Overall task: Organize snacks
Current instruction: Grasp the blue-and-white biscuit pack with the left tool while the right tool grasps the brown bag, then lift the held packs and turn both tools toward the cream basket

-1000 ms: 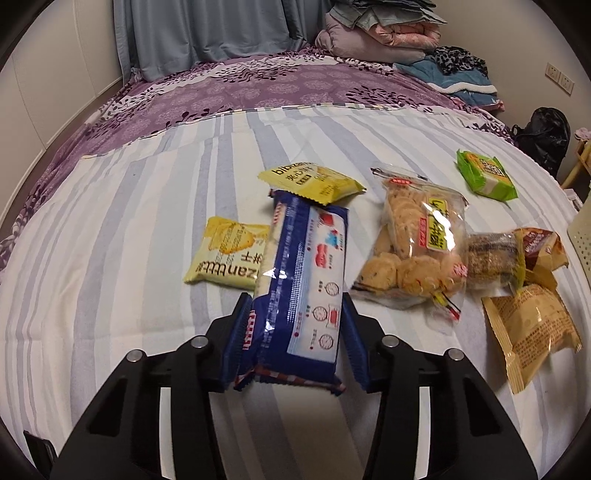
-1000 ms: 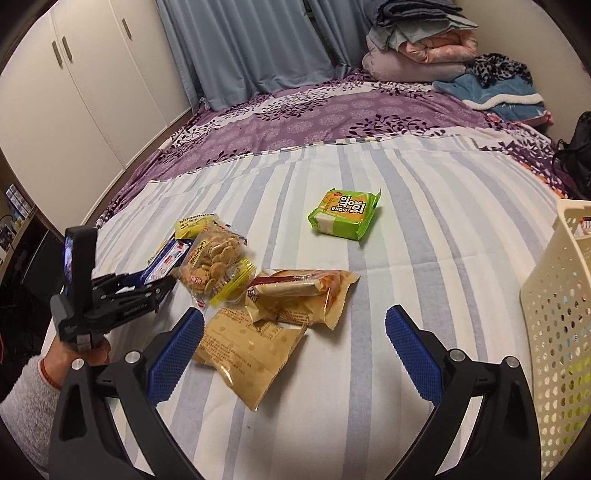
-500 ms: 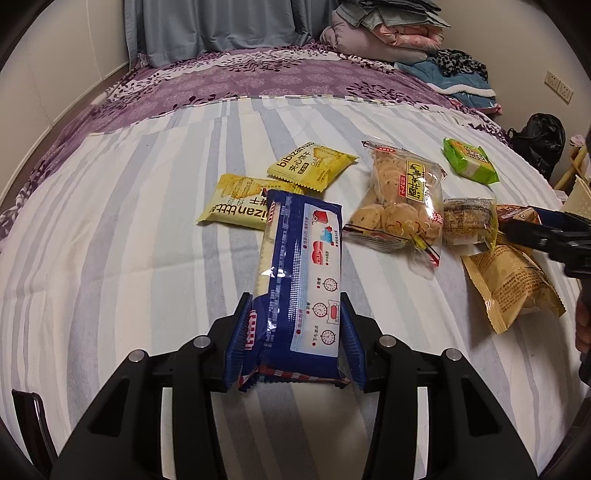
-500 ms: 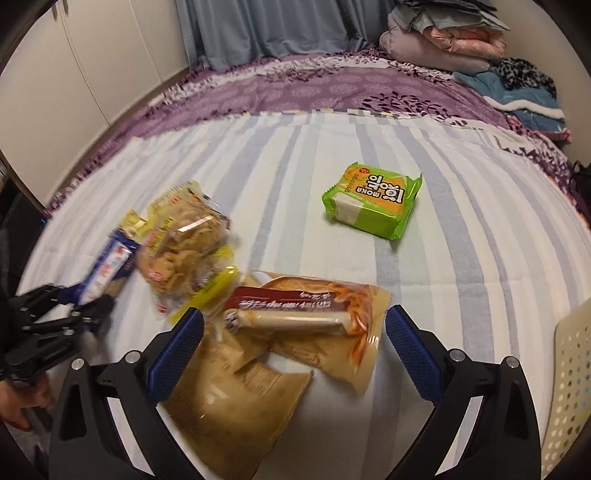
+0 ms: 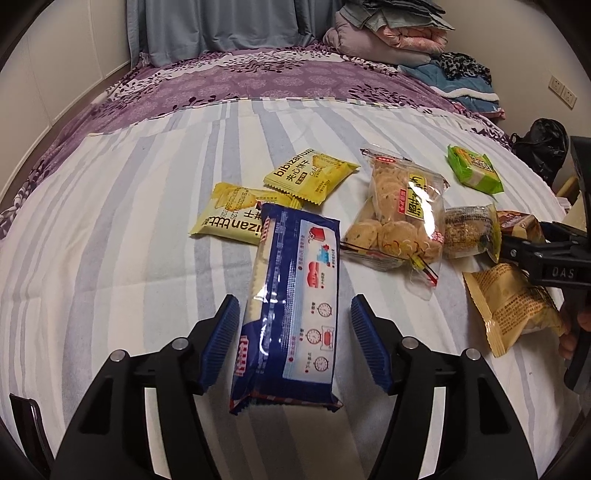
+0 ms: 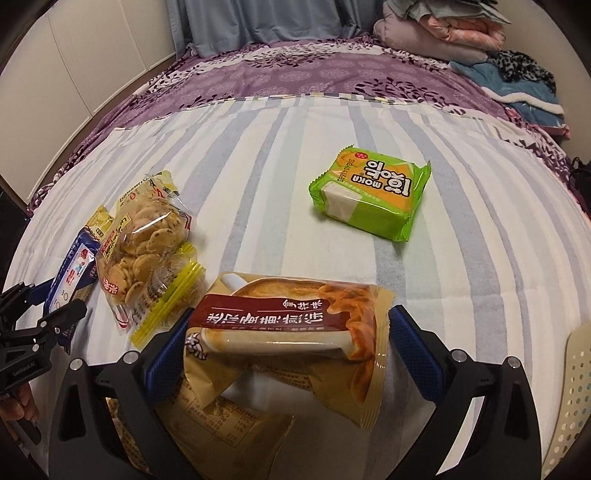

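A long blue cracker pack (image 5: 295,295) lies on the striped bedsheet between the fingers of my left gripper (image 5: 293,339), which is open with gaps on both sides. Two yellow biscuit packs (image 5: 306,175) lie beyond it. A clear bag of round cookies (image 5: 399,214) lies to the right. My right gripper (image 6: 291,354) is open around a brown-and-tan pastry pack (image 6: 291,325), its pads apart from it. Another tan pack (image 6: 225,424) lies under it. A green wafer pack (image 6: 373,195) lies further off.
A cream perforated basket (image 6: 576,398) stands at the right edge of the right wrist view. Folded bedding (image 5: 391,33) and a blue curtain (image 5: 221,26) are at the far end of the bed. A black bag (image 5: 543,147) sits beyond the bed's right side.
My left gripper has opened and let go of the blue cracker pack, which now lies on the sheet. My right gripper has moved forward and down around the brown pastry pack.
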The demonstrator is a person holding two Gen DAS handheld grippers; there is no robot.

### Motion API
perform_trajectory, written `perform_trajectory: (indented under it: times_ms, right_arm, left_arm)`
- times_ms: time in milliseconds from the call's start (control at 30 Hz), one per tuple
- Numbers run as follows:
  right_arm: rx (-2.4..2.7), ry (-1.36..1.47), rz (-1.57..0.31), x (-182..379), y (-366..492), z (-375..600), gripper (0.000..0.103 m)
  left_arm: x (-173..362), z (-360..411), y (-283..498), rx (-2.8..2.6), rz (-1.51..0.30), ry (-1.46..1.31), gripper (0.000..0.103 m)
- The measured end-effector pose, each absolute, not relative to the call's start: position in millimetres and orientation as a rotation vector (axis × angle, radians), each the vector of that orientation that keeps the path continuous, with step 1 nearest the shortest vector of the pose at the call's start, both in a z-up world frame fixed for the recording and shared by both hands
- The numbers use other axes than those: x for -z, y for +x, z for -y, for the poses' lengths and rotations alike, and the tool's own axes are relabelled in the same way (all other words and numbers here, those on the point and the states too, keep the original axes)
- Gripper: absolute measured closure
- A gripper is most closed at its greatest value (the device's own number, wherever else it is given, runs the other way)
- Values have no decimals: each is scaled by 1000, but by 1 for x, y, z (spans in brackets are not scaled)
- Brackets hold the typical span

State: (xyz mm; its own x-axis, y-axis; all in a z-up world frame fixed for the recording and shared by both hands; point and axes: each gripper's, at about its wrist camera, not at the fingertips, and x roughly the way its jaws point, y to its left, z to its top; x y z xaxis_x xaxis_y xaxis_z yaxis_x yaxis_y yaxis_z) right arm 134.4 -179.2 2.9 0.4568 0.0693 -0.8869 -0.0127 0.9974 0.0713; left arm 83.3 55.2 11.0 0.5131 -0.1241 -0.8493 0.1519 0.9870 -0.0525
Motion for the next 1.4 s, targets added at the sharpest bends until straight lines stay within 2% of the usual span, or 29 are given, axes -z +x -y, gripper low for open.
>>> perform_trajectory:
  times_ms: [67, 167, 900, 1400]
  right_arm:
    - [-50, 60, -1087, -4, 132, 179, 5]
    - [-42, 59, -1071, -8, 125, 181, 10]
    - [37, 176, -850, -91, 71, 229, 12]
    - [59, 201, -819, -104, 44, 246, 12]
  left_arm:
    - [-11, -56, 85, 153, -1020, 27, 56]
    - [-15, -56, 84, 162, -1013, 19, 58]
    - [-76, -46, 56, 186, -884, 22, 59]
    - [-20, -48, 72, 135, -1006, -28, 55]
